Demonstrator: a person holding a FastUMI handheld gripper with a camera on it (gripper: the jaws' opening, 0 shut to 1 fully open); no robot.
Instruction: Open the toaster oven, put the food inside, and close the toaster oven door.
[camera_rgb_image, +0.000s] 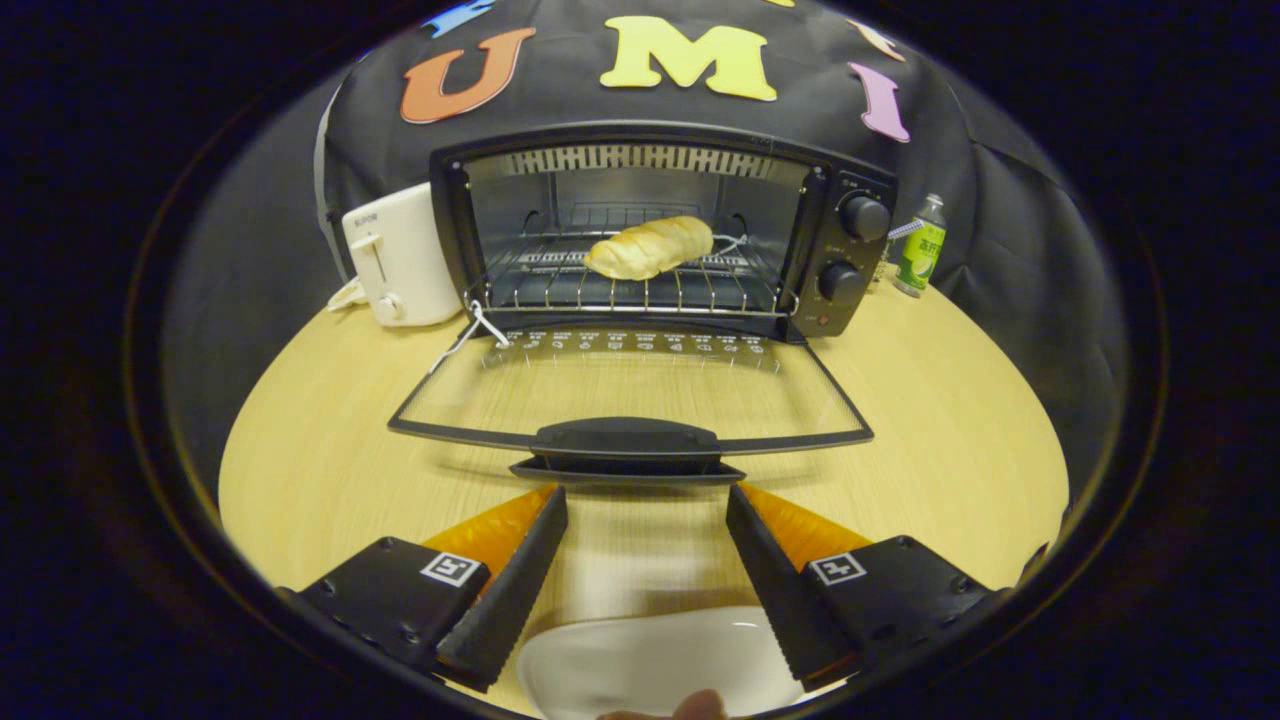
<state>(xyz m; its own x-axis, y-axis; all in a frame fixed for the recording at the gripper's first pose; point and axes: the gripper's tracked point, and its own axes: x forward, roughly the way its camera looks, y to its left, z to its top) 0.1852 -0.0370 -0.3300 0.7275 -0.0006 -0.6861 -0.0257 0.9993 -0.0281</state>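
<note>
The hand-held gripper (646, 500) sits spread wide, holding nothing, over the pale wooden counter (940, 450). Just ahead, the black toaster oven (850, 250) has its glass door (630, 395) folded down flat, golden bread roll (650, 247) on the rack.

Wooden table (330, 450) with toaster oven (660, 230), toaster (400, 260).

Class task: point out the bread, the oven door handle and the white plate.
bread (650, 247), gripper view, middle of the loaf
door handle (625, 439), gripper view, handle's centre
plate (650, 665), gripper view, bare surface between the open gripper (646, 505) fingers
</note>
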